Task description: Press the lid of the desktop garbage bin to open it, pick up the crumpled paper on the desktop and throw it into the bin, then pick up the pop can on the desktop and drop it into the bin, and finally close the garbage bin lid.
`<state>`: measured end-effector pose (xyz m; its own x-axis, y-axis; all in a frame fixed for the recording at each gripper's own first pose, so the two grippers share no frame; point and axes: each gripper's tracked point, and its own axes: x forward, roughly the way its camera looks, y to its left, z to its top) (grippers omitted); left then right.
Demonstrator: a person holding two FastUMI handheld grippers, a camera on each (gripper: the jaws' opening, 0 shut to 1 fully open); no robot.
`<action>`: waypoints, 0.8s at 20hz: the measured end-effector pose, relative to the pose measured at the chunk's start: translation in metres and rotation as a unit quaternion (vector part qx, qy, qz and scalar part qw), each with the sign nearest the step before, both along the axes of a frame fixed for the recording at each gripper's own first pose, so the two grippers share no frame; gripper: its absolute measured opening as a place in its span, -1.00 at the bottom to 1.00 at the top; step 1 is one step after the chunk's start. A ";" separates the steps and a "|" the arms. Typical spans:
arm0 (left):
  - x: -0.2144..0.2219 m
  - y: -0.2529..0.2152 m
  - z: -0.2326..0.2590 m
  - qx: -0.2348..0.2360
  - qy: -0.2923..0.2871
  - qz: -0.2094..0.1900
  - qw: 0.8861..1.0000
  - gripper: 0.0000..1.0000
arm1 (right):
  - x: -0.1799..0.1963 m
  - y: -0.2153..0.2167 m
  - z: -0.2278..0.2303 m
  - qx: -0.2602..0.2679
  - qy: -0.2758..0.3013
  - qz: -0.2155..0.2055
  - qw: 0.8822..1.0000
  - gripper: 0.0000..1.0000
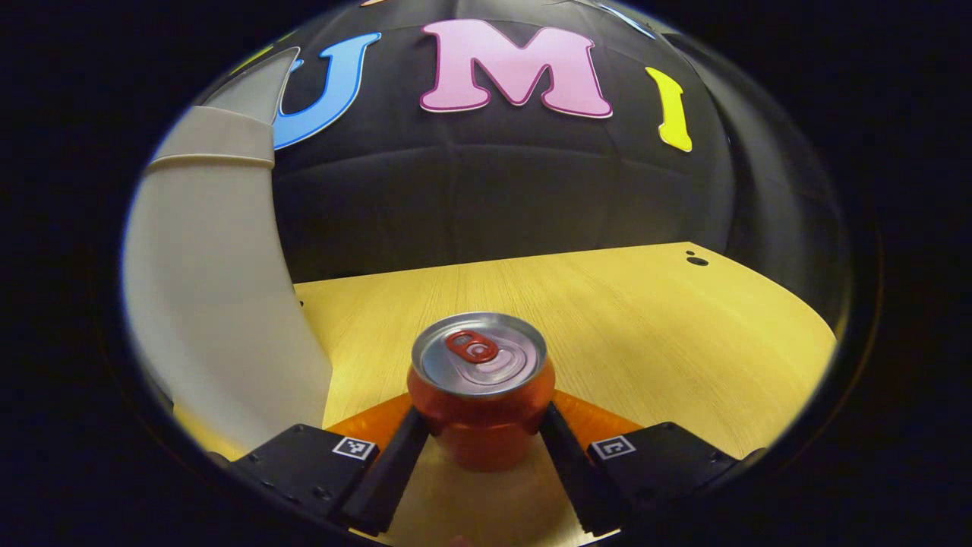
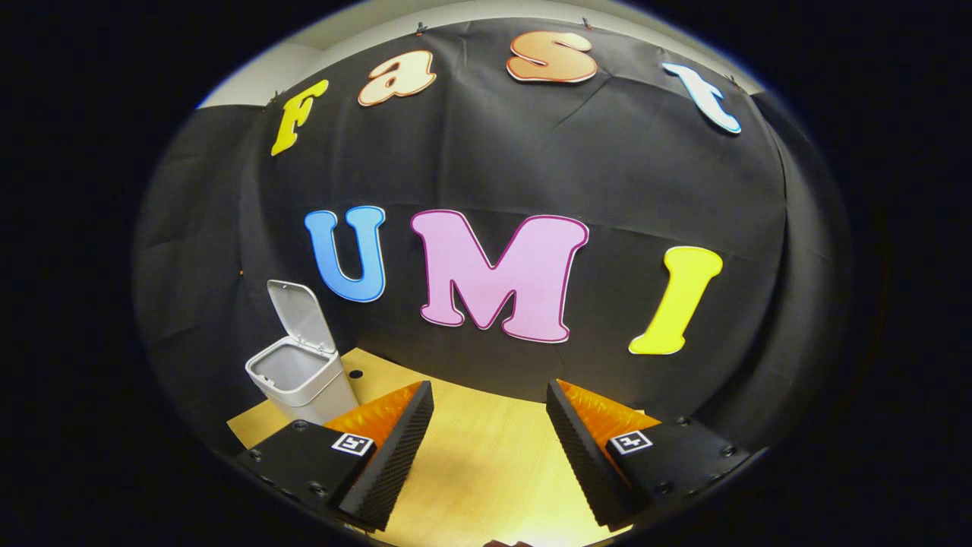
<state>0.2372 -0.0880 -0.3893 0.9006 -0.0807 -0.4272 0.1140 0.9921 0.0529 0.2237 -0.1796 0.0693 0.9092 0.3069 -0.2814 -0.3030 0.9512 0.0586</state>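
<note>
My left gripper (image 1: pixel 481 437) clamps the upright pop can (image 1: pixel 481 391), seemingly off the desk; bin (image 1: pixel 220 319) at nine o'clock. Right gripper (image 2: pixel 490 425) gapes empty; bin lid (image 2: pixel 301 315) up.

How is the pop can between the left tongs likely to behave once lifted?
The pop can stands upright with its tab unopened, so it may be full and heavy for its size. Its smooth round wall could slip or twist in the left tongs, which press only its lower body. Laid down, it would probably roll.
</note>
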 end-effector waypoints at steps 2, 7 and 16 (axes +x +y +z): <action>-0.008 -0.005 0.026 -0.011 -0.010 0.005 1.000 0.70 | 0.004 0.008 -0.004 0.006 0.007 0.018 1.000 0.92; -0.037 0.009 0.151 -0.014 -0.066 0.026 0.997 0.67 | 0.015 0.037 -0.001 0.037 -0.002 0.072 0.997 0.92; -0.066 0.141 0.378 -0.026 -0.163 0.134 0.977 0.67 | 0.007 0.121 0.019 0.083 -0.036 0.175 0.980 0.92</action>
<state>0.1710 0.0528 -0.0117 0.9799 0.1620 -0.1161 -0.1640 0.9864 -0.0079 0.2311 -0.0585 0.0886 0.7552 0.6405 -0.1395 -0.6188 0.7668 0.1706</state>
